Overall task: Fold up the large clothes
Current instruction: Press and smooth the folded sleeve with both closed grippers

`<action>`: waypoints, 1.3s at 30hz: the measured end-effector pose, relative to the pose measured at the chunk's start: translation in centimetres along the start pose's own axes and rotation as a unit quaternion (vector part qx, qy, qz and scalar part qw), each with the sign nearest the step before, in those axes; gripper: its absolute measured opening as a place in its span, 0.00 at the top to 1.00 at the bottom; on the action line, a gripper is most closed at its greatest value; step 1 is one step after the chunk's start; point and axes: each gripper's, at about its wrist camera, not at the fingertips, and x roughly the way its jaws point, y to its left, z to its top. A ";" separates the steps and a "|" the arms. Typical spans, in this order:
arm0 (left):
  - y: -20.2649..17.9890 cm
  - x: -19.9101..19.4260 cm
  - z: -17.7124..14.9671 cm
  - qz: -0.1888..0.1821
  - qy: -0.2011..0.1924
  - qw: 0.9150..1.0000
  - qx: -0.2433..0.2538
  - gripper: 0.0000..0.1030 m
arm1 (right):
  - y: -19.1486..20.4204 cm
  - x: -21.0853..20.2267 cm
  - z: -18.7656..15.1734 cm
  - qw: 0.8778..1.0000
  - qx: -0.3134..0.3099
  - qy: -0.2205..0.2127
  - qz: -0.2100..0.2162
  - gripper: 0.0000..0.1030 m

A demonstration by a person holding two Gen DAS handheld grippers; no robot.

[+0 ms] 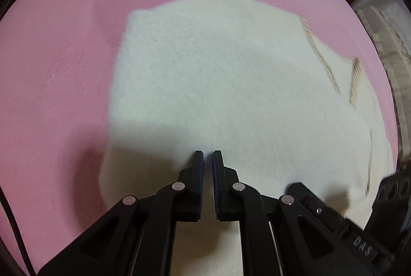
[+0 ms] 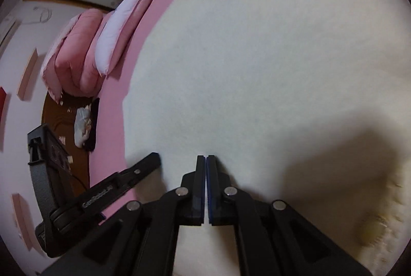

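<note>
Garment lies flat, both grippers empty above its near edge

Cream fleecy garment (image 1: 205, 85) with tan knitted trim strips is spread on the pink bedsheet (image 1: 56, 70), filling the middle of the left wrist view and running off toward 4 o'clock. Its left edge runs straight from 10 o'clock down to 7 o'clock, and the trim (image 1: 321, 55) sits at about 2 o'clock.

Left gripper (image 1: 208, 155) points steeply down over the near hem with only a thin slit between its blue-lined jaws; no cloth sits between them. Right gripper (image 2: 206, 157) has its jaws pressed together, also on nothing, just beside the other tool, which shows at 8 o'clock in the right wrist view.

Judging by this, the next fold has not been gripped. To do it well, each gripper should open wide, go to a separate corner of one edge, and pinch every layer there. Lifting both corners evenly and laying them across would keep the crease straight; fleece this thick probably slips from a shallow bite. Pink pillows (image 2: 84, 55) at 9 o'clock lie well apart.
</note>
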 end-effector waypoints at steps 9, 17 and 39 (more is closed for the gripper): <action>3.0 1.1 4.0 0.063 -0.060 0.996 -0.026 0.99 | -0.9 -1.7 5.5 0.991 -0.068 -0.078 -0.088 1.00; 2.2 2.5 5.0 0.102 -0.082 0.991 0.007 0.99 | -8.8 -10.1 9.1 0.961 -0.029 -0.181 -0.208 1.00; 7.7 -1.1 -4.1 0.013 -0.046 0.999 0.019 0.99 | -5.8 -10.3 2.5 0.924 -0.127 -0.174 -0.315 0.98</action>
